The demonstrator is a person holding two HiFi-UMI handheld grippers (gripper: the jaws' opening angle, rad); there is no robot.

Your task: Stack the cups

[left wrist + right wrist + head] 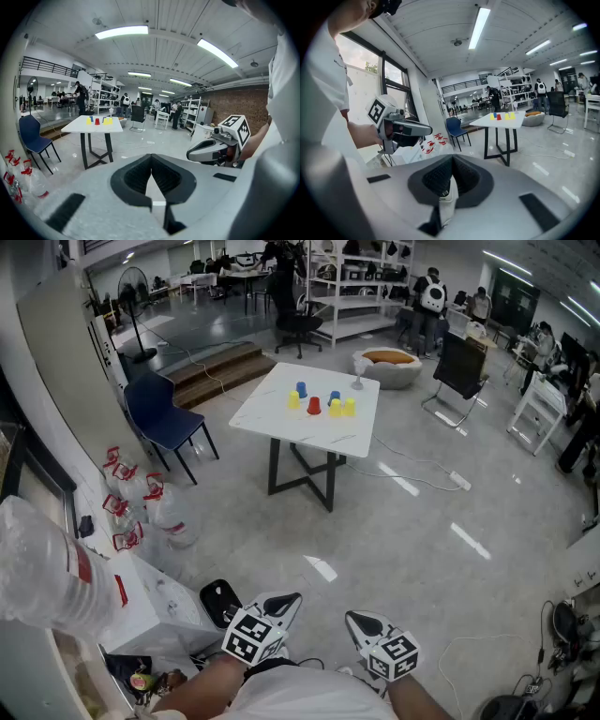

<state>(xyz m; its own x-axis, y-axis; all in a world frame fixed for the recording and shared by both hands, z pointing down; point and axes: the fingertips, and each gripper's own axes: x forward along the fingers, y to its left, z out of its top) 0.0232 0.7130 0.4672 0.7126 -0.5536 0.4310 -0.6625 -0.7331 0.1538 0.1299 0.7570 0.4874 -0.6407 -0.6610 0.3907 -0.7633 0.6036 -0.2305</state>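
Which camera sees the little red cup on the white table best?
The head view: it looks down on the small red plastic cup, clear on the white square table. Both gripper views show it only side-on, as a tiny far-off red speck.

Yellow, red and blue cups; white table; blue chair.

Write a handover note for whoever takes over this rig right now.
Grippers: left gripper and right gripper both have jaws shut on nothing and are held low by the body.
Things: a red plastic cup, blue plastic cups and yellow plastic cups stand in a loose group on the white square table, across the floor and out of reach.
Done: nothing; no stack can be made out from here.
Left: walk to the table, then stack all the cups.
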